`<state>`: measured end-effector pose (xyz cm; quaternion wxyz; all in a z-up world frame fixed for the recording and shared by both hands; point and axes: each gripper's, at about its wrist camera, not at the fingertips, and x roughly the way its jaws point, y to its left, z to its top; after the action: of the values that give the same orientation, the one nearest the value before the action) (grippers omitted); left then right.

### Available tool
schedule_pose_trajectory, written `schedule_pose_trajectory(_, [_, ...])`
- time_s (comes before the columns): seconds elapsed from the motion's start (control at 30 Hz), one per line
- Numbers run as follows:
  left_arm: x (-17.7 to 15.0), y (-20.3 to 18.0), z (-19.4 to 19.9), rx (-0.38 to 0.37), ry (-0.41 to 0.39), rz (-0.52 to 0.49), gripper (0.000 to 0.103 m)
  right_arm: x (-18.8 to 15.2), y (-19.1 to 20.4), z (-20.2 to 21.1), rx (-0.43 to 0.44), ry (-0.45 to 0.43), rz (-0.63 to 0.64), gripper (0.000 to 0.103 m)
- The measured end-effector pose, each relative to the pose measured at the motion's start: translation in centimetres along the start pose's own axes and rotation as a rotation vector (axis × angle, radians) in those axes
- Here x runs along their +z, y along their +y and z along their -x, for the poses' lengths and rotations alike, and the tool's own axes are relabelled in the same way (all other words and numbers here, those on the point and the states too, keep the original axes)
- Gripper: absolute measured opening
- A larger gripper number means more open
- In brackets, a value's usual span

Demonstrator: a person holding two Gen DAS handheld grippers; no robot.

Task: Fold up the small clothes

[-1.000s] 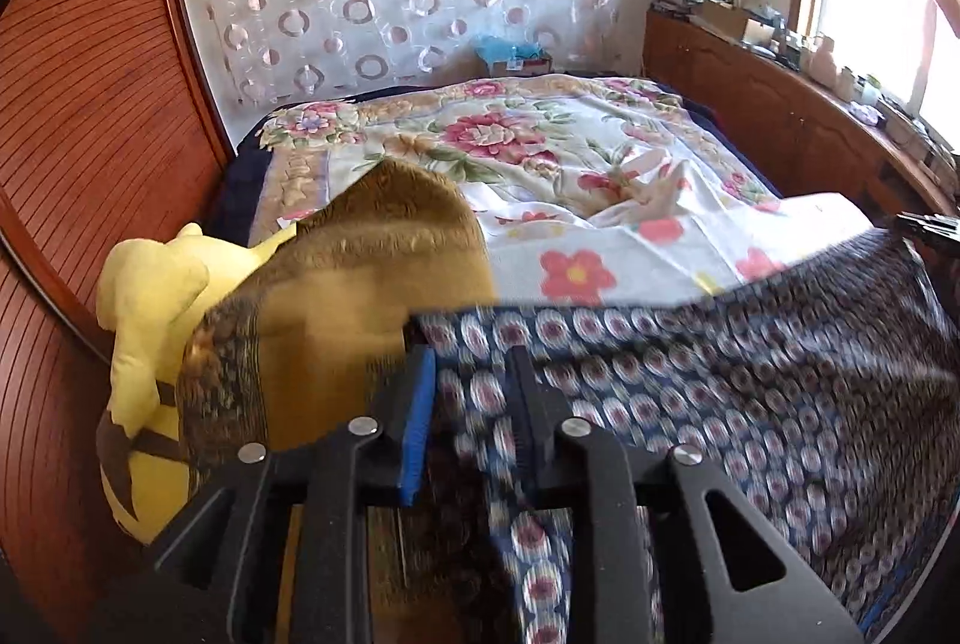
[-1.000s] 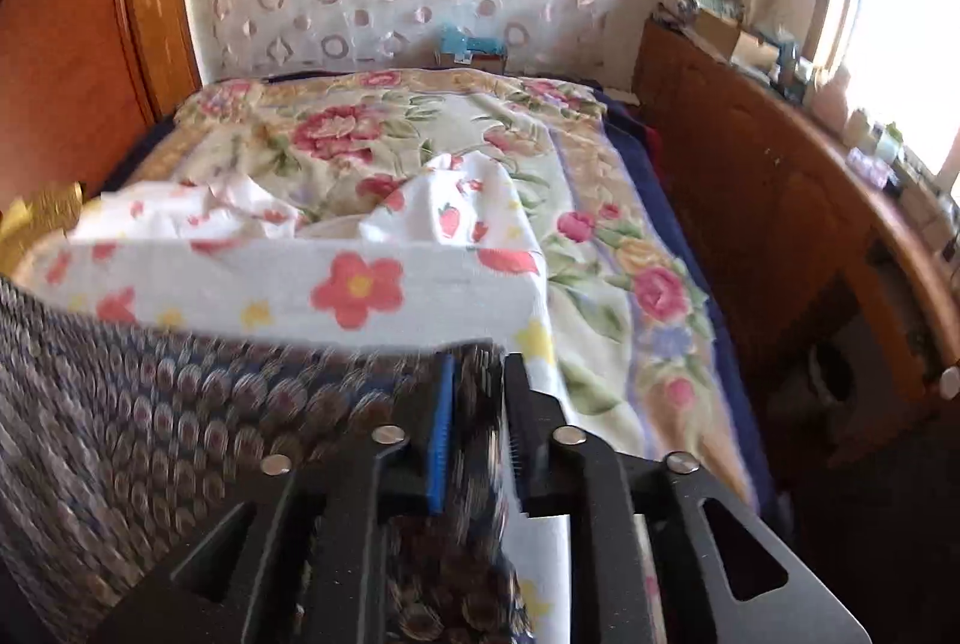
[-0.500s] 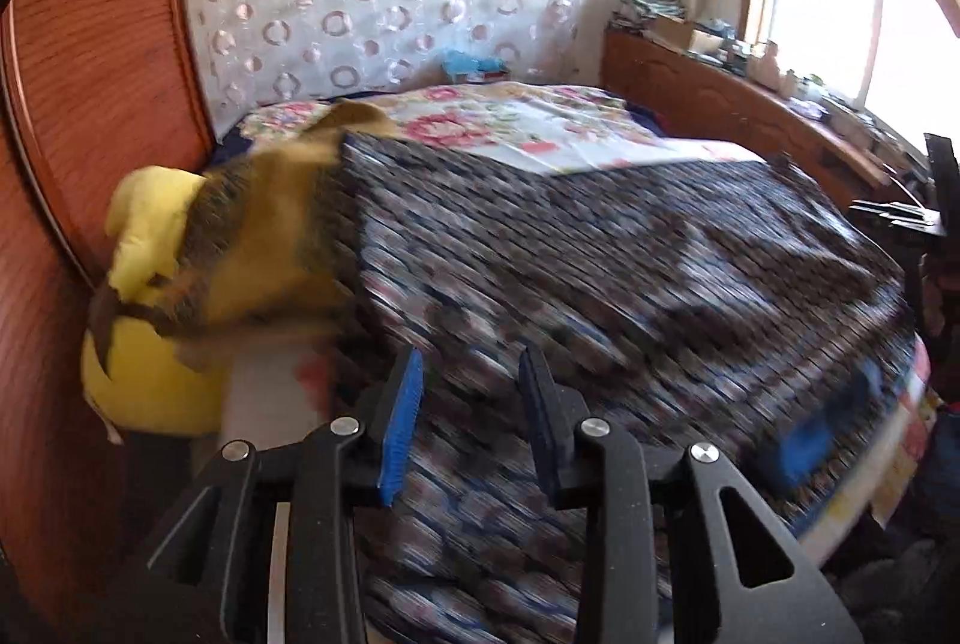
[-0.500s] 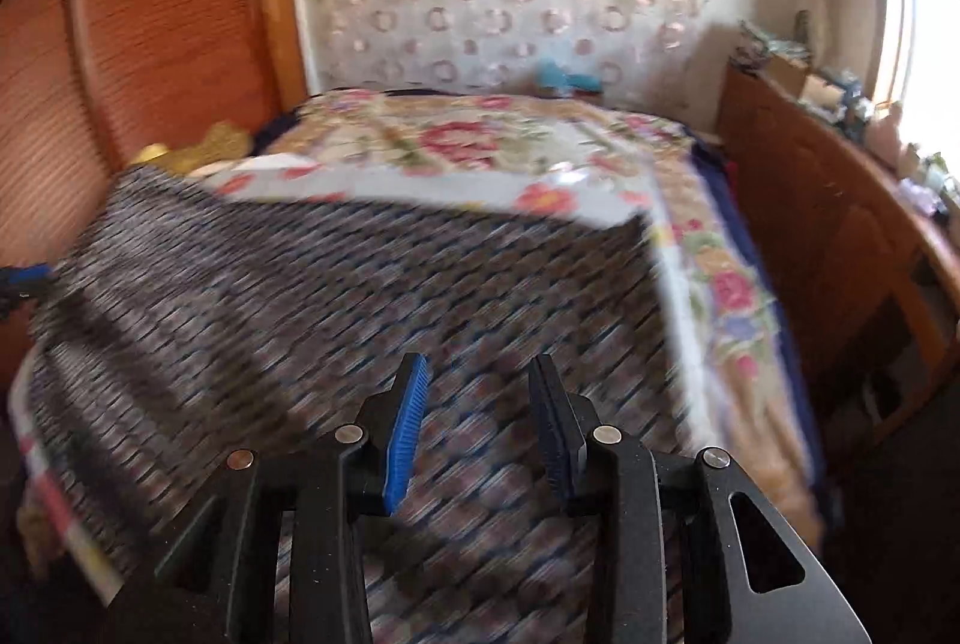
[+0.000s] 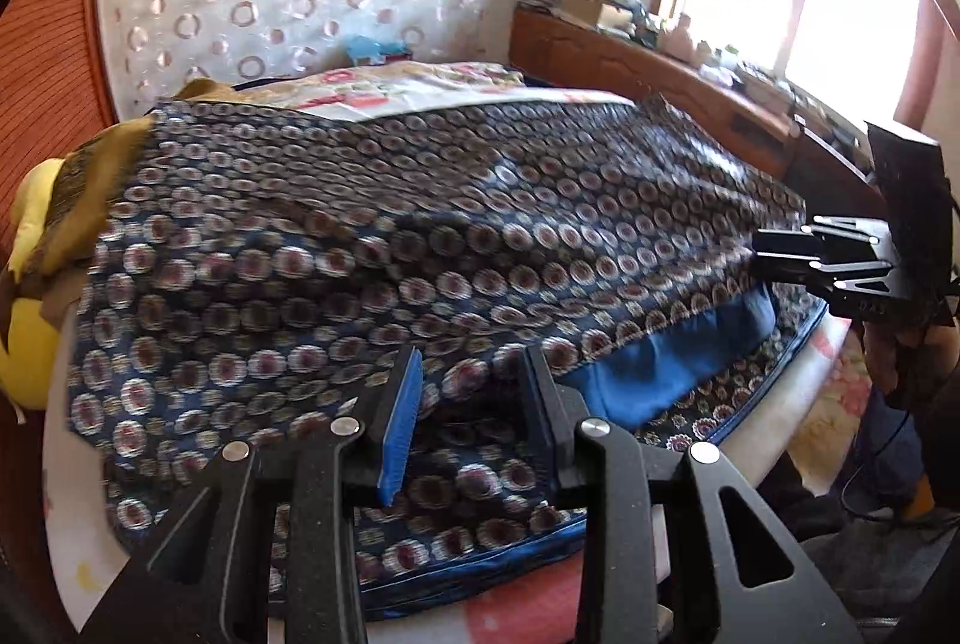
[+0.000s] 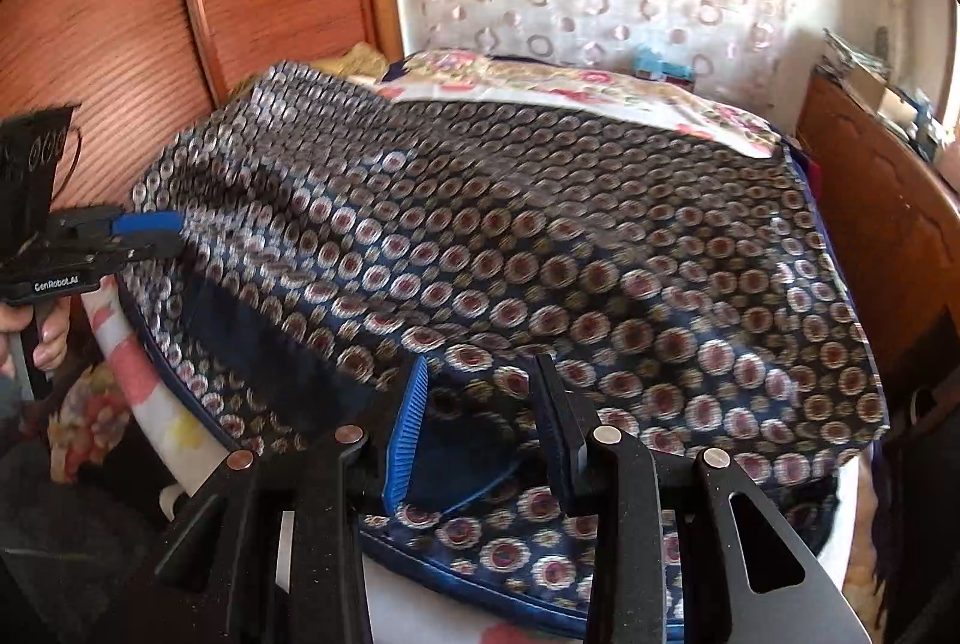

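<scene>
Both claws, left claw (image 5: 471, 392) and right claw (image 6: 483, 404), stand apart after I release the patterned cloth (image 5: 420, 236), spread flat at the bed's (image 5: 798, 407) near edge for folding.

Garment (image 5: 420, 224) spread over near end of bed (image 5: 420, 77); plush toy (image 5: 27, 344) left; sideboard (image 5: 660, 62) right.

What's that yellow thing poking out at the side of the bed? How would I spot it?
Start at the bed, covered by a dark blue cloth printed with small rings. Follow its edge toward the reddish wooden wall panel; wedged there, partly under an olive-gold cloth, sits a yellow plush toy. It is the only plain bright-yellow thing.
</scene>
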<state>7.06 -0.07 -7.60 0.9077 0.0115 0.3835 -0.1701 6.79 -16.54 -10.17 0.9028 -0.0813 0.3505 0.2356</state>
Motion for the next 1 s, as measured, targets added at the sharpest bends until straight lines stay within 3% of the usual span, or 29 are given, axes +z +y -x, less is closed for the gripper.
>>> schedule_pose_trajectory(0.37, [-0.2,-0.9,-3.1,0.013,0.076,-0.043,0.034,0.1,0.9,-2.9,0.015,0.066,0.043,0.036])
schedule_pose_trajectory(0.7, [-0.9,-1.1,-2.5,-0.041,0.071,-0.050,0.034,-0.1,0.9,-2.5,0.030,0.070,0.027,0.036])
schedule_pose_trajectory(0.9, [-1.1,-1.7,-2.4,-0.033,0.079,-0.119,0.034,-0.1,0.4,-2.2,0.038,0.070,0.002,0.036])
schedule_pose_trajectory(0.93, [-1.0,-1.7,-2.5,-0.041,0.084,-0.122,0.033,-0.1,0.4,-2.2,0.040,0.071,0.003,0.036])
schedule_pose_trajectory(0.97, [-1.0,-1.7,-2.4,-0.049,0.090,-0.123,0.019,-0.1,0.4,-2.0,0.045,0.073,0.002,0.036])
schedule_pose_trajectory(1.0, [-1.0,-1.5,-2.3,-0.053,0.102,-0.115,0.012,-0.2,0.4,-2.0,0.050,0.076,0.001,0.036])
